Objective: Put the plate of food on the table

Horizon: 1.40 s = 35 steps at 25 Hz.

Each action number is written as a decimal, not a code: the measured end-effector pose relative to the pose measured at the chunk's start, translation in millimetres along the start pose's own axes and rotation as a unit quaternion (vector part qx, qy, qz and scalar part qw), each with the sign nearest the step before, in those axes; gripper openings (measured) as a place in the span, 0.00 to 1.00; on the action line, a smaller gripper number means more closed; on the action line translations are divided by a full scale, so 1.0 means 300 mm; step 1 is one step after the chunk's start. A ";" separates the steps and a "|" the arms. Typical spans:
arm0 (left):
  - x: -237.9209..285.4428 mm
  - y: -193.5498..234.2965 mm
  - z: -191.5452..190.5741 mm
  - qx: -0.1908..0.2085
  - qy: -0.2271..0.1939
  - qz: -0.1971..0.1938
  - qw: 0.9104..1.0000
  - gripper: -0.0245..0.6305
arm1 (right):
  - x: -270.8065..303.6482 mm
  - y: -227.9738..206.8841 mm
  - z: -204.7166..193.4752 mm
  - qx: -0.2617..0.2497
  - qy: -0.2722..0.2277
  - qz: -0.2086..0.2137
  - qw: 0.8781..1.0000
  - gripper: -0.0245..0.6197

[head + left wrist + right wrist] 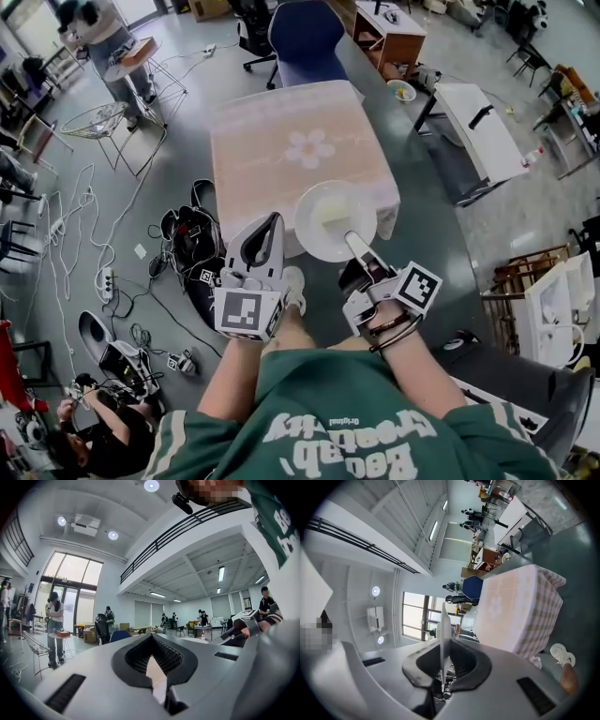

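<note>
Two claws show at the lower middle of the head view: the left claw [273,221] and the right claw [352,240]. There is one white plate [322,225] at the middle. One bench [281,131] under a pink checked cloth fills the upper middle, with one blue chair [305,37] above it. Two other people appear: one standing [108,47] at the upper left, one crouching [103,431] at the lower left. One white desk [478,131] stands at the upper right.

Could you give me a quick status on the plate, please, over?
Left hand-held gripper shut, empty. Right hand-held gripper shut on plate rim. Plate over near edge of the table. Nothing in the way there.
</note>
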State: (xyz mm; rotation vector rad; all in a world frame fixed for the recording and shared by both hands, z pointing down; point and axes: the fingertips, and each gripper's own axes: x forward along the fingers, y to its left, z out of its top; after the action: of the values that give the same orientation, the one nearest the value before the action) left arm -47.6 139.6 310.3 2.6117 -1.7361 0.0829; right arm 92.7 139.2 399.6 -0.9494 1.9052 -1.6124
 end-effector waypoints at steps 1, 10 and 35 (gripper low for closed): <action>0.024 0.022 0.003 0.000 0.000 -0.001 1.000 0.05 | 0.030 0.004 0.009 0.001 0.000 0.001 1.000 0.09; 0.225 0.236 0.010 -0.001 0.009 -0.008 1.000 0.05 | 0.308 0.032 0.076 -0.001 0.005 0.008 1.000 0.09; 0.685 0.509 -0.034 -0.007 0.023 -0.069 0.997 0.05 | 0.716 -0.024 0.316 0.018 -0.055 -0.017 0.998 0.09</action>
State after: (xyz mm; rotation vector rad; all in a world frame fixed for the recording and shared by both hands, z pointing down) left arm -109.4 -108.5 326.1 2.6887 -1.5307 0.1287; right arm 23.3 -85.1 405.2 -1.0383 1.7901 -1.5749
